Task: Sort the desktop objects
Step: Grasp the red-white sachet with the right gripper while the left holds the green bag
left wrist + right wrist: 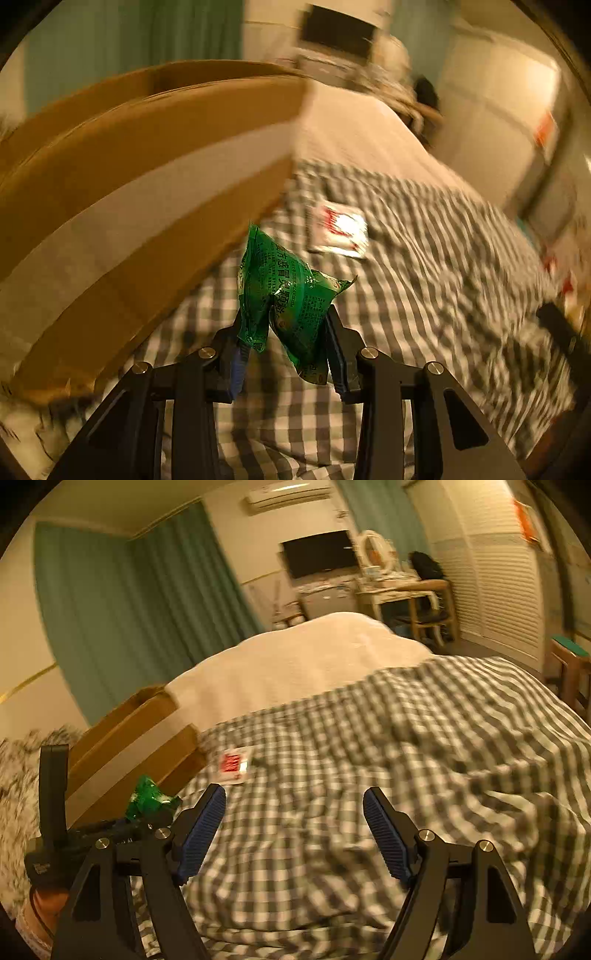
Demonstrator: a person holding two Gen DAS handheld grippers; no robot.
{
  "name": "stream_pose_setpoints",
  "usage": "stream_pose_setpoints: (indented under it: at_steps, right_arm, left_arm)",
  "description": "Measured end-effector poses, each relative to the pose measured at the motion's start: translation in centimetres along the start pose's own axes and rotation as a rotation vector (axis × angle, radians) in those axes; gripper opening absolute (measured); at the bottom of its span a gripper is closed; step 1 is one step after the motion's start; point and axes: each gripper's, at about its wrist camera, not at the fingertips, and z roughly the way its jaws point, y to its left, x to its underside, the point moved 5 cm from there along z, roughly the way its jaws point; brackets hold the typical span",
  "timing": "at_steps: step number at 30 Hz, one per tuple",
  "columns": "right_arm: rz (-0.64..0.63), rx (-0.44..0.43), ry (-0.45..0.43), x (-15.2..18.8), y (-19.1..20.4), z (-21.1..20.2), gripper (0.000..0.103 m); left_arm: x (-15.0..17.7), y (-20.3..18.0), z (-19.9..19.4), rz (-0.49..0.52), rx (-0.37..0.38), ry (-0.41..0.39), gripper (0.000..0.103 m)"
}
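Legible text is confined to the green sachet [288, 295] in the left wrist view: dark Chinese characters printed in rows across its crumpled face, among them 感冒. The white packet [338, 230] carries red markings, too blurred to read. No other readable text is seen.

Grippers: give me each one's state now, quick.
Left gripper: shut on the green packet.
Right gripper: open, nothing between the pads, over the checked cloth.
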Motion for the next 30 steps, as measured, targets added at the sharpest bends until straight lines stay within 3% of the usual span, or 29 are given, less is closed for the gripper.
stream_pose_setpoints:
  at_steps: [4, 6, 10, 16, 19, 20, 21, 26, 30]
  right_arm:
    - [-0.017, -0.073, 0.058, 0.1, 2.4, 2.3, 0.077]
    - [-0.036, -0.081, 0.087, 0.1, 3.6, 4.1, 0.077]
    - [-0.103, -0.083, 0.131, -0.5, 5.8, 9.4, 0.077]
    - [-0.074, -0.068, 0.259, -0.6, 6.4, 19.3, 0.077]
    - [-0.097, -0.033, 0.291, -0.2, 7.1, 22.4, 0.077]
    - [-0.122, -0.002, 0.287, -0.1, 7.4, 22.9, 0.064]
    - [-0.153, 0.025, 0.285, 0.0, 7.7, 22.9, 0.044]
    - [-0.237, 0.042, 0.224, 0.1, 8.5, 18.6, 0.04]
    - [-0.234, 0.023, 0.199, -0.8, 8.0, 12.3, 0.04]
  left_arm:
    - [-0.3, 1.4, 1.4, -0.079, -0.031, 0.006, 0.038]
    - [0.2, 2.2, 2.4, -0.133, -0.045, 0.034, 0.038]
    - [1.1, 3.8, 4.2, -0.235, -0.081, 0.009, 0.038]
    - [0.4, 3.6, 5.4, -0.261, -0.084, -0.017, 0.038]
    - [0.4, 3.4, 5.7, -0.254, -0.086, -0.025, 0.038]
    - [0.4, 3.4, 5.8, -0.252, -0.086, -0.025, 0.038]
    - [0.4, 3.3, 5.9, -0.251, -0.083, -0.025, 0.038]
    - [0.0, 2.4, 6.3, -0.249, -0.049, -0.01, 0.038]
    - [0.0, 1.6, 5.2, -0.305, 0.043, 0.013, 0.038]
